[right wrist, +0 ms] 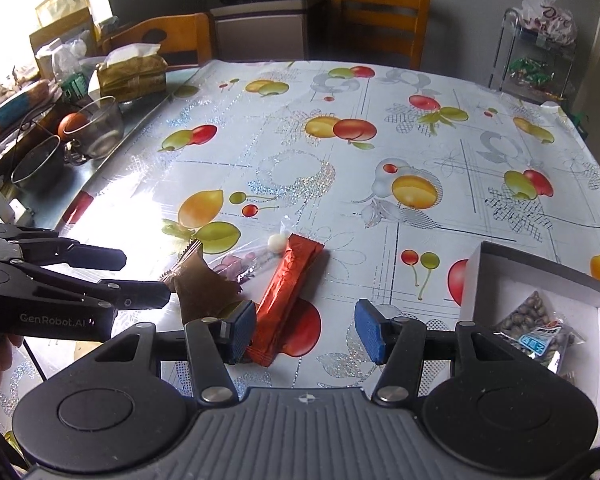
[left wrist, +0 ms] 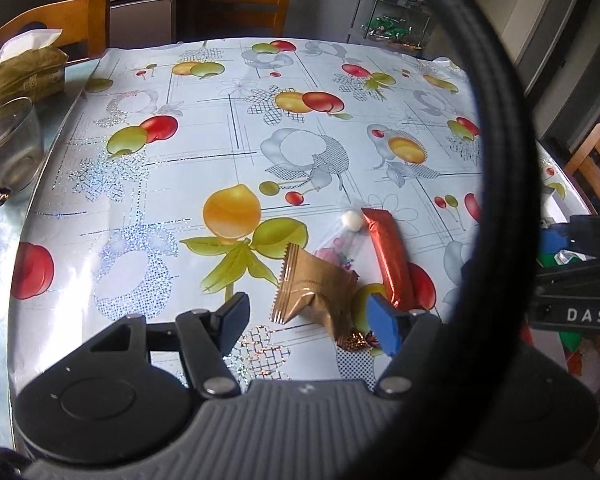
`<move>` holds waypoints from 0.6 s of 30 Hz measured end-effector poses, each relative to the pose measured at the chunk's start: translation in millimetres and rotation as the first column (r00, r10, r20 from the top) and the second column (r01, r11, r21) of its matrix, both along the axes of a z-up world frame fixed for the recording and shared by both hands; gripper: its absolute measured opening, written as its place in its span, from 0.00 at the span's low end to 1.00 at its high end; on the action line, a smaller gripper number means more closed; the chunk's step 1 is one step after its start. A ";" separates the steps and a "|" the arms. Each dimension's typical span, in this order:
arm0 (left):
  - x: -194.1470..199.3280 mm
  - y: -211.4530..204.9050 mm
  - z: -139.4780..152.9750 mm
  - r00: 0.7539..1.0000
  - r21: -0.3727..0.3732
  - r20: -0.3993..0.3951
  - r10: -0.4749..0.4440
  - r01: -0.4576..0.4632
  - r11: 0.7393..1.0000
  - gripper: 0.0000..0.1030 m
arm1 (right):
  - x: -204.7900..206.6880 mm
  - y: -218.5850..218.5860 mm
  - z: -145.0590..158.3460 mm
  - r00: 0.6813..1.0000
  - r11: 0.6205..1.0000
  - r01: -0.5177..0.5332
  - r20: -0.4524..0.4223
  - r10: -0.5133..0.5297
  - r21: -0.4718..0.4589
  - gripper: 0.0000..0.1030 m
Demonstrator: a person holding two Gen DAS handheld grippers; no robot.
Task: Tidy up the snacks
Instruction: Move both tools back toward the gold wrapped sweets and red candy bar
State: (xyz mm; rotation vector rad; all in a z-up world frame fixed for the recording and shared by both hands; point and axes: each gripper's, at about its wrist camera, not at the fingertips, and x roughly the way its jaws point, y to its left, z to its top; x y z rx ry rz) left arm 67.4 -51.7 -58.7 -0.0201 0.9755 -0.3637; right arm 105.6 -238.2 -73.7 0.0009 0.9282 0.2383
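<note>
A gold packet [left wrist: 316,292] lies on the fruit-patterned tablecloth [left wrist: 220,120], and my left gripper [left wrist: 310,320] stands open around its near end, pads clear of it. Beside it lie an orange-red bar [left wrist: 384,256] and a clear wrapper with a white candy [left wrist: 350,218]. In the right wrist view my right gripper [right wrist: 305,330] is open and empty over the cloth. The orange-red bar [right wrist: 288,296] lies against its left finger. The left gripper [right wrist: 142,276] reaches in from the left, its lower fingertip at the gold packet [right wrist: 204,284]. A white box [right wrist: 540,276] at the right holds a bag of nuts [right wrist: 536,320].
A tissue pack [left wrist: 28,68] and a glass bowl [left wrist: 12,148] stand at the table's left edge, with more clutter behind them. Wooden chairs [right wrist: 380,16] ring the far side. A wire rack of snacks [right wrist: 536,60] stands at the far right. A black cable [left wrist: 496,160] loops across the left wrist view.
</note>
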 end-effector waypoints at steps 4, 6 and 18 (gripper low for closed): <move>5.1 -0.6 -3.6 1.000 -0.004 -0.007 -0.002 0.002 1.000 0.63 | 6.4 2.6 -5.1 1.000 1.000 0.002 -0.011 -0.002 0.001 0.54; 9.0 -0.7 -6.4 1.000 -0.008 -0.015 -0.001 0.001 1.000 0.63 | 10.6 4.1 -8.4 1.000 1.000 0.005 -0.019 -0.005 0.003 0.54; 25.9 -0.8 -23.4 0.999 -0.068 -0.048 0.005 -0.008 0.998 0.63 | 34.6 15.2 -22.4 0.998 1.000 0.011 -0.058 -0.011 0.002 0.54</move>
